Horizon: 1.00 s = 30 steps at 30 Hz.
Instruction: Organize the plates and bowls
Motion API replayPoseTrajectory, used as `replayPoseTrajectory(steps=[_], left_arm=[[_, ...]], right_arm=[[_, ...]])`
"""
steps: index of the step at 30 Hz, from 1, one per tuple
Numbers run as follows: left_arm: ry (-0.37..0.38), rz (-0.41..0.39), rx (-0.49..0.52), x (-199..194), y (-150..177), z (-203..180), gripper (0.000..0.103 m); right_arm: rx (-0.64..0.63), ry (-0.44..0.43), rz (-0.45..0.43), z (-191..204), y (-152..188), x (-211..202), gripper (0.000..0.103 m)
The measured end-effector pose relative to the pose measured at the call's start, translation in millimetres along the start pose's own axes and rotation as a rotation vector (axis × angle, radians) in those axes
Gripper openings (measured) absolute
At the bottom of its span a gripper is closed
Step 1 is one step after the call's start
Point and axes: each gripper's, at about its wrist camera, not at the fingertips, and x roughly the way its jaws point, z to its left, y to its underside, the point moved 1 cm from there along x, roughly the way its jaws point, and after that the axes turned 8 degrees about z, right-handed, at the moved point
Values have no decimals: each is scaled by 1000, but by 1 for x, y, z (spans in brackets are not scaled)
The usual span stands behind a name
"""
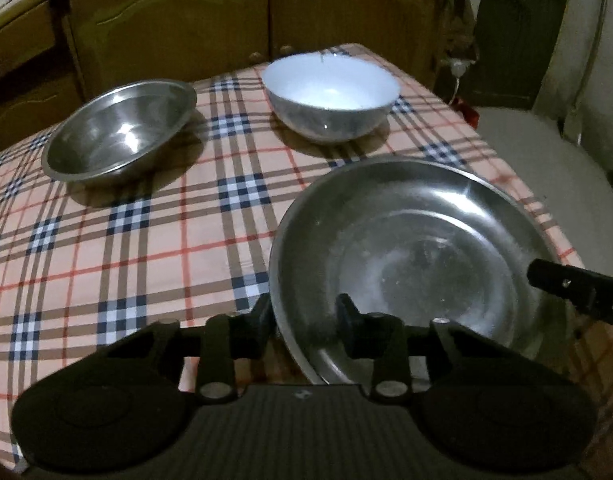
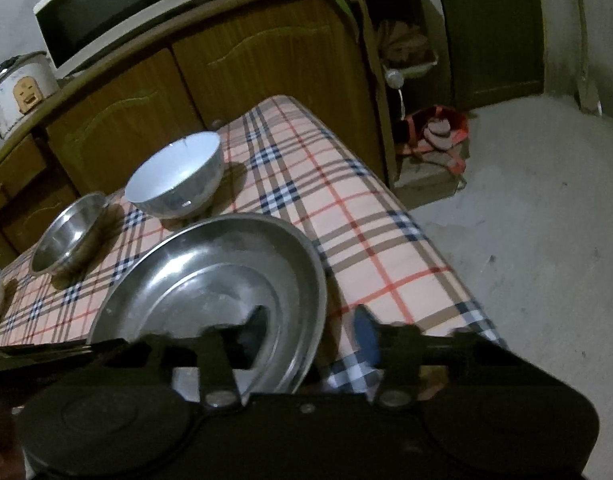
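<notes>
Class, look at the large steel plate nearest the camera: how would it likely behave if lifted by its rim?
The large steel plate looks like thin metal, so probably stiff and light. Its polished, shiny rim may slip between narrow jaws. Being wide and shallow, it would likely tilt if held at one edge only.
</notes>
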Motion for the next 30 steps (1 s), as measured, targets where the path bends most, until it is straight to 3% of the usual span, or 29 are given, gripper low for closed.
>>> replayPoseTrajectory(steps=[1,5,15,30], left_arm=[[3,-3,-1,1,0,1,27],[20,-9,-21,-2,-2,6,20],[44,-92,-7,-45,-1,-4,18],[13,-200,16,-120,29,-8,19]], right_arm=[[4,1,6,0,0,2,28],[12,31,-3,1,5,1,17],[26,32,-106,2,9,-49,17],[-4,10,-220,23,31,-135,17]])
